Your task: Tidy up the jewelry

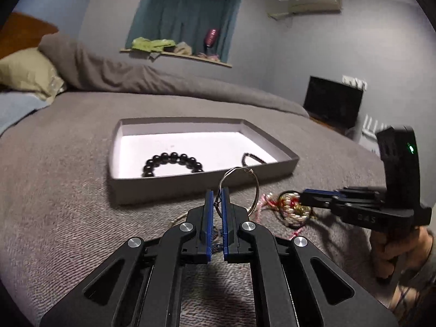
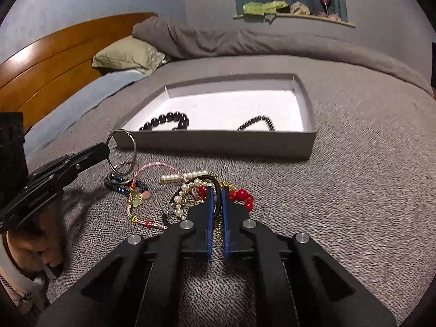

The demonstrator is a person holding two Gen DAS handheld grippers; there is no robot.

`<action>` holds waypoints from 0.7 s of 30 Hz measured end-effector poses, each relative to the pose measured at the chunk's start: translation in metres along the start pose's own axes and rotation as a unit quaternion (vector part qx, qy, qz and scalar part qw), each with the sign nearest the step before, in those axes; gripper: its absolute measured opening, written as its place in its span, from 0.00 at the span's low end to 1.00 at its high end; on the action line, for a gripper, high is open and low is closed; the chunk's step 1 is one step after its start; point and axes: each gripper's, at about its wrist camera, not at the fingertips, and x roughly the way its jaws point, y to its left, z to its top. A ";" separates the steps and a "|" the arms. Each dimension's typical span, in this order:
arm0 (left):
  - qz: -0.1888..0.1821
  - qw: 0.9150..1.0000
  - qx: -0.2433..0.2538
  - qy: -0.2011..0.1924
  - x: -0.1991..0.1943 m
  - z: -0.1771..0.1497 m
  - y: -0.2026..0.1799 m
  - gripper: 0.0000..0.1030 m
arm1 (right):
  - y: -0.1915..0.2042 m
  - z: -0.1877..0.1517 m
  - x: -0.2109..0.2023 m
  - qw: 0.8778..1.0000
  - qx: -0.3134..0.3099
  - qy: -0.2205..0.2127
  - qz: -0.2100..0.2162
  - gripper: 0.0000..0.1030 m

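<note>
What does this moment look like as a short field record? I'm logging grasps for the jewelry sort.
left gripper: shut on silver ring bangle, lifted off the bed
right gripper: shut on black cord in jewelry pile
grey box: holds large black bead bracelet and small dark bead bracelet
surface: grey blanket

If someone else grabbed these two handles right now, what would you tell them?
Left gripper: shut on the silver wire ring, raised in front of the grey box.
Right gripper: shut on a black cord in the jewelry pile on the bed.
Done: two black bead bracelets lie in the box.
Left: the ring, pearls, red beads and pink cord.
</note>
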 end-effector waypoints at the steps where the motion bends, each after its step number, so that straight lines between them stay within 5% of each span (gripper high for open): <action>1: -0.001 1.000 -0.008 -0.001 0.000 0.000 0.003 0.06 | -0.002 0.000 -0.004 1.000 0.002 -0.005 -0.001 0.05; 15: -0.001 1.000 0.007 0.003 0.000 -0.001 -0.001 0.06 | -0.080 -0.014 -0.027 0.996 0.089 0.005 -0.031 0.07; 17: -0.001 1.000 0.008 0.004 0.000 -0.001 -0.001 0.06 | -0.083 -0.015 -0.032 0.995 0.096 -0.002 -0.032 0.18; 21: -0.001 1.000 0.008 0.003 0.000 -0.001 -0.001 0.06 | -0.074 -0.017 -0.041 0.996 0.080 -0.020 -0.023 0.26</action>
